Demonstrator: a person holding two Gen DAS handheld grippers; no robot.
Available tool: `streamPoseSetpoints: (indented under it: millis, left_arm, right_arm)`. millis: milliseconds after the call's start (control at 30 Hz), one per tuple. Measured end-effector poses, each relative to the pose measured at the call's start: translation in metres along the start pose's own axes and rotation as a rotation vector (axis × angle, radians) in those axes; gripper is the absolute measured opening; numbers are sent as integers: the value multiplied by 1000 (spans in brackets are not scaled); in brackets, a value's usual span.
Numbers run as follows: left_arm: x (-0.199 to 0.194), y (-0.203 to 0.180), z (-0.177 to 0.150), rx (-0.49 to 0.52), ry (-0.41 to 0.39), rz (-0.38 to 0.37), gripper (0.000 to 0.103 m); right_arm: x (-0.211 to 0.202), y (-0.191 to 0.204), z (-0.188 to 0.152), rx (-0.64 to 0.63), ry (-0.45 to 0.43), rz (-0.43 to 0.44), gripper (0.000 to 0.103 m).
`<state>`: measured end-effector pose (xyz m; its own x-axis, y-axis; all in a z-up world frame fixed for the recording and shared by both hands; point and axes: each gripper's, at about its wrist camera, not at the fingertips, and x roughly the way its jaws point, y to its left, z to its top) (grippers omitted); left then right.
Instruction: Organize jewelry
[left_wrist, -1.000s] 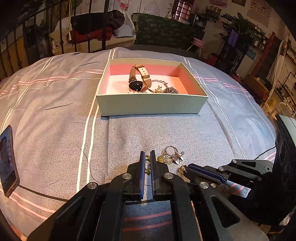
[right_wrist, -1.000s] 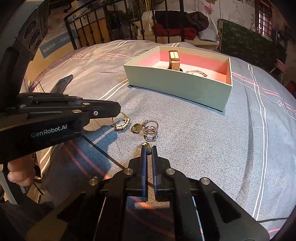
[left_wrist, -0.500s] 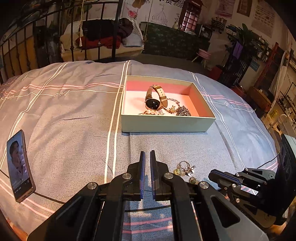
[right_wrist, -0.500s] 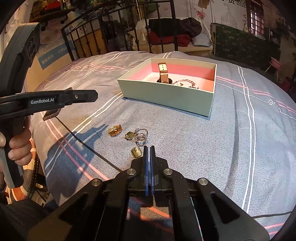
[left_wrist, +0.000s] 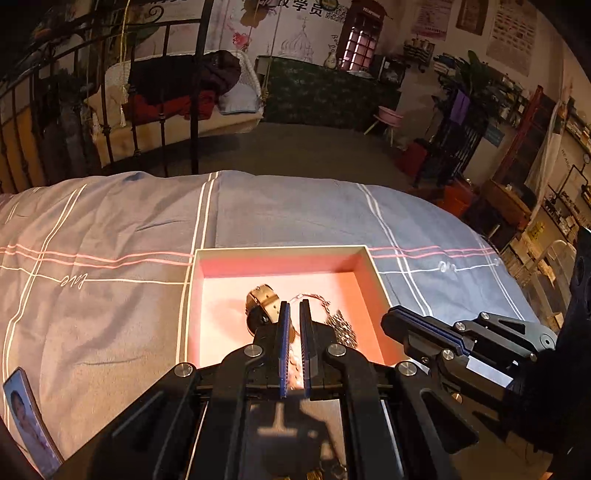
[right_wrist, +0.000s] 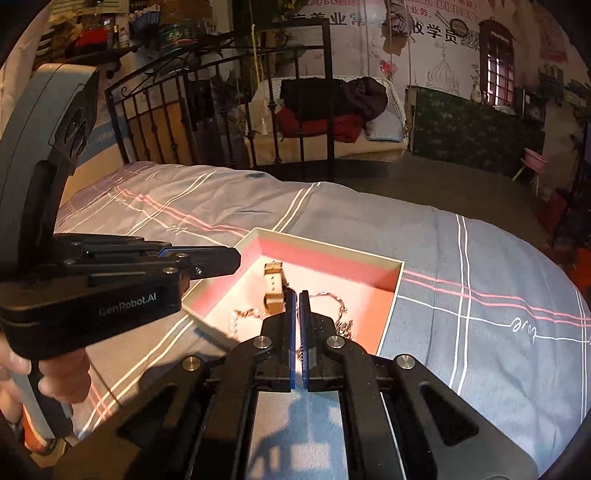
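Left tool (left_wrist: 294, 306) poised over the near part of an open gift box (left_wrist: 280, 251), jaws drawn nearly together with only a thin slit between the blue pads, nothing seen pinched in them. Right tool (right_wrist: 296, 295) likewise closed to a narrow slit, empty as far as visible, tips over the same box from the other side.

Box: pale outer walls, pink lining, resting on a grey-blue bedspread (left_wrist: 110, 229) with white and pink stripes. Inside: a wristwatch (left_wrist: 263, 302) with a tan perforated strap standing on edge near the middle, a thin silver chain (right_wrist: 328, 299) curling just right of it, a dark sparkly piece (left_wrist: 341, 325) beside the chain, partly hidden behind the left tool's finger. A second pale chain (right_wrist: 240, 317) lying at the near left of the box floor in the right wrist view.

Left tool's body visible in the right wrist view at far left, "GenRobot.AI" printed on its side, gripped by a hand (right_wrist: 22, 373) at the frame's edge. Smartphone (left_wrist: 29, 417) lying on the bedspread at lower left, screen lit, well apart from the box. Black iron bed rail (right_wrist: 229, 110) beyond the bed's far end.
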<state>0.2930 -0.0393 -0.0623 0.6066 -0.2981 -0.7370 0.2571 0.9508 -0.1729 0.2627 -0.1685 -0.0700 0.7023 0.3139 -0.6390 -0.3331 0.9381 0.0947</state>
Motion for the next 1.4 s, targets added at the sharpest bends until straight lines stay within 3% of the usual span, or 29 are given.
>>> streamPoseSetpoints:
  millis: [100, 133, 167, 200, 233, 267, 300, 333, 433, 667, 900, 1000, 1067, 1233, 1400]
  left_arm:
    - [27, 1, 10, -8, 70, 3, 5]
    - [33, 3, 10, -14, 95, 9, 16]
    - [35, 7, 9, -33, 109, 31, 46]
    - [32, 12, 6, -61, 97, 54, 64]
    - [25, 18, 2, -87, 65, 47, 84]
    - [16, 23, -4, -104, 38, 21, 84]
    - [9, 27, -10, -110, 35, 3, 84]
    - [2, 30, -18, -109, 38, -7, 85]
    - [-13, 38, -52, -99, 49, -10, 88]
    - [-20, 40, -135, -80, 173, -33, 83]
    - [-6, 12, -152, 104, 183, 23, 80]
    - [-2, 5, -150, 152, 168, 17, 69]
    - [-1, 4, -148, 166, 156, 7, 52]
    - [-6, 5, -149, 169, 127, 3, 24]
    - [-12, 11, -152, 146, 113, -5, 23]
  right_arm:
    - [31, -15, 7, 22, 63, -25, 3]
    - [38, -19, 5, 27, 91, -18, 3]
    - [42, -21, 2, 29, 119, -16, 3]
    - [43, -23, -2, 31, 134, -26, 8]
    - [39, -24, -7, 32, 130, -30, 27]
    - [32, -24, -11, 31, 118, -28, 45]
    - [24, -22, -17, 29, 100, -38, 81]
    - [14, -19, -26, 24, 78, -57, 87]
    - [-10, -8, -54, -15, 72, -41, 87]
    - [-31, 15, -125, 10, 187, 30, 87]
    - [-31, 27, -145, 16, 220, 32, 87]
    - [-30, 30, -145, 8, 224, 39, 87]
    - [-27, 33, -144, -10, 230, 34, 87]
    - [-21, 41, -136, -27, 227, 68, 86]
    - [-7, 57, -128, -76, 244, 105, 63]
